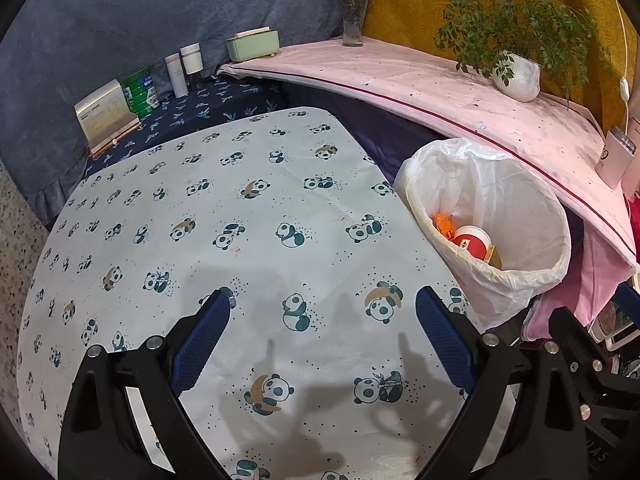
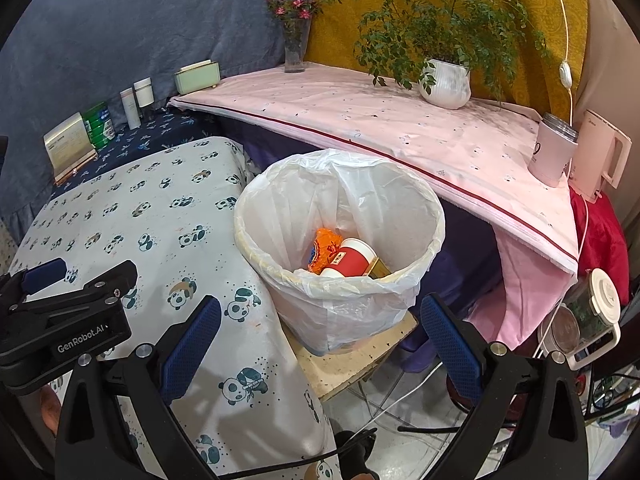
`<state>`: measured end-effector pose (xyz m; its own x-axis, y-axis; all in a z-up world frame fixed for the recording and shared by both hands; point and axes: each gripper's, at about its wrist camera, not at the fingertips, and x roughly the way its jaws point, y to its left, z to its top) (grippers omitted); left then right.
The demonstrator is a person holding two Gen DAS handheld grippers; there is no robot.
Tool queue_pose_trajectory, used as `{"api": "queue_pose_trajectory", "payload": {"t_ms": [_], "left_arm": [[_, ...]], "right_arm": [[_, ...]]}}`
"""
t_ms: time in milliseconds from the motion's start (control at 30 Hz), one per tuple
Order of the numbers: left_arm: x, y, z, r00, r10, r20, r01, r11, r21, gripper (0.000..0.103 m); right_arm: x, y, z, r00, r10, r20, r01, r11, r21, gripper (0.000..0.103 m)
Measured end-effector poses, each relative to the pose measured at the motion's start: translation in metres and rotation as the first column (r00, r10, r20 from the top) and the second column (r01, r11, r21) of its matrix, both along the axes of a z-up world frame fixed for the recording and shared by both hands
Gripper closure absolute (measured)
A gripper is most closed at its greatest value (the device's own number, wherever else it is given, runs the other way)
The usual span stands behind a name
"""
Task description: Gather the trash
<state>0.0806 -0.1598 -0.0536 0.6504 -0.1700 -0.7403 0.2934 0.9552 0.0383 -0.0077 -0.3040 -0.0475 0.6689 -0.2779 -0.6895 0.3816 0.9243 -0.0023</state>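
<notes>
A white bin lined with a plastic bag (image 2: 400,200) (image 1: 520,200) stands on a small stool beside the table. Inside it lie a red paper cup (image 2: 354,258) (image 1: 474,240), an orange wrapper (image 2: 324,250) (image 1: 442,222) and a gold box edge (image 2: 380,269). My left gripper (image 1: 323,312) is open above the panda-print tablecloth (image 1: 240,208), with nothing between its blue pads. My right gripper (image 2: 320,320) is open too, just in front of the bin's near side and holding nothing. In the right wrist view the left gripper (image 2: 52,280) shows at the left edge.
At the table's far end stand a card holder (image 1: 106,114), a green can (image 1: 140,92), two white bottles (image 1: 184,68) and a green tissue box (image 1: 253,44). A pink-covered shelf (image 2: 360,120) carries a flower vase (image 2: 295,46), a potted plant (image 2: 446,84), a pink cup (image 2: 554,152) and a kettle (image 2: 604,156). Cables lie on the floor.
</notes>
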Motion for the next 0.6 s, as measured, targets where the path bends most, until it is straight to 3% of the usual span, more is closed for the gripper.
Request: {"api": "queue_pose_trajectory", "payload": {"t_ms": [600], "left_arm": [[-0.0018, -0.0031, 0.0006, 1.0, -0.007, 0.012, 0.007, 1.0, 0.017, 0.013]], "right_arm": [[-0.0011, 0.0004, -0.0002, 1.0, 0.003, 0.0, -0.003, 1.0, -0.003, 0.007]]}}
